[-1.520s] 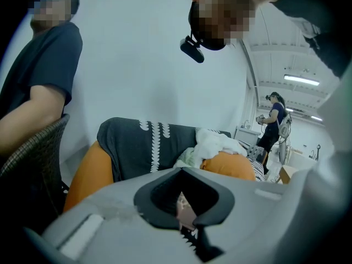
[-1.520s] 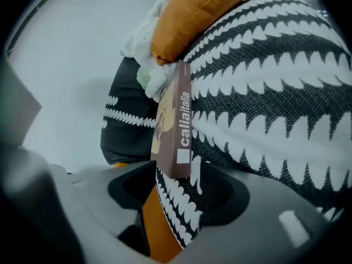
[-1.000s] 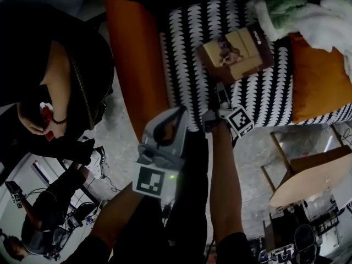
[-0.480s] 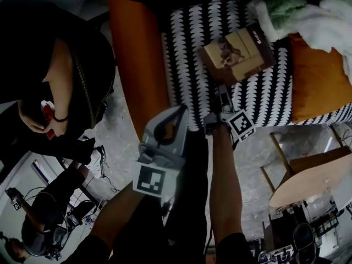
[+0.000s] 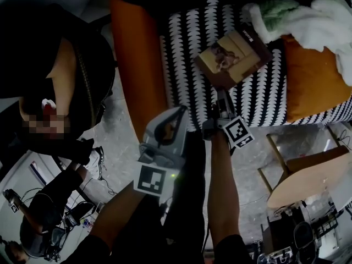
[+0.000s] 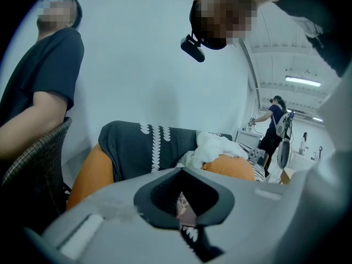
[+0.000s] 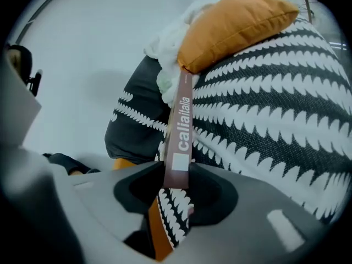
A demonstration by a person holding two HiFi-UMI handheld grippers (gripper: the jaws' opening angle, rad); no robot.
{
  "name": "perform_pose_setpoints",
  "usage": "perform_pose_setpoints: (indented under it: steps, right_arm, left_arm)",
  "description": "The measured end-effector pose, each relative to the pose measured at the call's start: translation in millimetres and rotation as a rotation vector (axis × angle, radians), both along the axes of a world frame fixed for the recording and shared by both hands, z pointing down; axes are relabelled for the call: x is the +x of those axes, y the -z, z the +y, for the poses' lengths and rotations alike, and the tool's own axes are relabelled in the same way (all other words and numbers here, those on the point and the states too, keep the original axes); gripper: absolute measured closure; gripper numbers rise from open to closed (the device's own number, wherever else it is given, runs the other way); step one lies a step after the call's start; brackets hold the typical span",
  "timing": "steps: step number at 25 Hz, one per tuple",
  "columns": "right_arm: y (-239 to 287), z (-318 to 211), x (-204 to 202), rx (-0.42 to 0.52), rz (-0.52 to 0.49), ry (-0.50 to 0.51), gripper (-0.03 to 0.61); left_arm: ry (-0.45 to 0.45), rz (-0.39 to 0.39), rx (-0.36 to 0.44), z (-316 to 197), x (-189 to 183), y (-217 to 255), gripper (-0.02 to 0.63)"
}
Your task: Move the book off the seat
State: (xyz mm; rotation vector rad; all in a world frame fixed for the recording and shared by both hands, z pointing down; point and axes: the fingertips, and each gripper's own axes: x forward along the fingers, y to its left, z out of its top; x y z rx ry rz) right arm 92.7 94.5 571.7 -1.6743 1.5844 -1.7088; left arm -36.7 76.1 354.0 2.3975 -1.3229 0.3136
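"Book (image 7: 180,131) and right gripper (image 7: 173,194) — how do they meet?" asks the first observer.

"The jaws have just been closing, and they now press on the lower end of its brown spine, one from each side," says the second. "In the right gripper view the spine stands edge-on between them, with white lettering running up it."

"And the left gripper (image 6: 186,213)?"

"Its jaws stand only slightly apart, with nothing in the gap. In the head view it hangs short of the sofa, beside the right gripper and nearer the person's body, its marker cube (image 5: 151,180) toward the camera."

"Where is the book itself?"

"On the seat (image 5: 192,43), a black cushion with rows of white leaf shapes. From above, the book lies cover up and askew, tan with a brown border, its near corner at the right gripper's tips. Whether that corner is clear of the fabric cannot be told."

"And around it?"

"Its far corner lies just beside a heap of white and pale green cloth (image 5: 308,15), and an orange cushion (image 5: 313,81) sits next to it on the right. An orange sofa arm (image 5: 137,65) bounds the seat on the left. Off the sofa, a wooden chair (image 5: 305,180) stands on the floor at lower right — and in the left gripper view a person in a dark shirt (image 6: 47,65) sits at the left edge."
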Motion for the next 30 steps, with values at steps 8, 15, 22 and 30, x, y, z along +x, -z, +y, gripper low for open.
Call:
perform_pose_setpoints:
  steps: [8, 15, 22, 30]
  right_arm:
    - [20.7, -2.4, -6.0, 0.018, 0.107, 0.054, 0.425]
    - [38.7, 10.4, -3.7, 0.053, 0.169, 0.065, 0.425]
    - [84.2, 14.1, -0.6, 0.072, 0.2, 0.057, 0.426]
    - [133.7, 5.2, -2.9, 0.131, 0.25, 0.061, 0.426]
  left_arm:
    - [0.006, -0.004, 0.003, -8.4, -13.3, 9.0, 0.607]
    - [0.013, 0.002, 0.025, -0.1, -13.7, 14.0, 0.607]
    - [0.001, -0.009, 0.062, -7.5, -12.7, 54.0, 0.607]
    - [0.016, 0.004, 0.094, -17.6, -18.6, 89.5, 0.607]
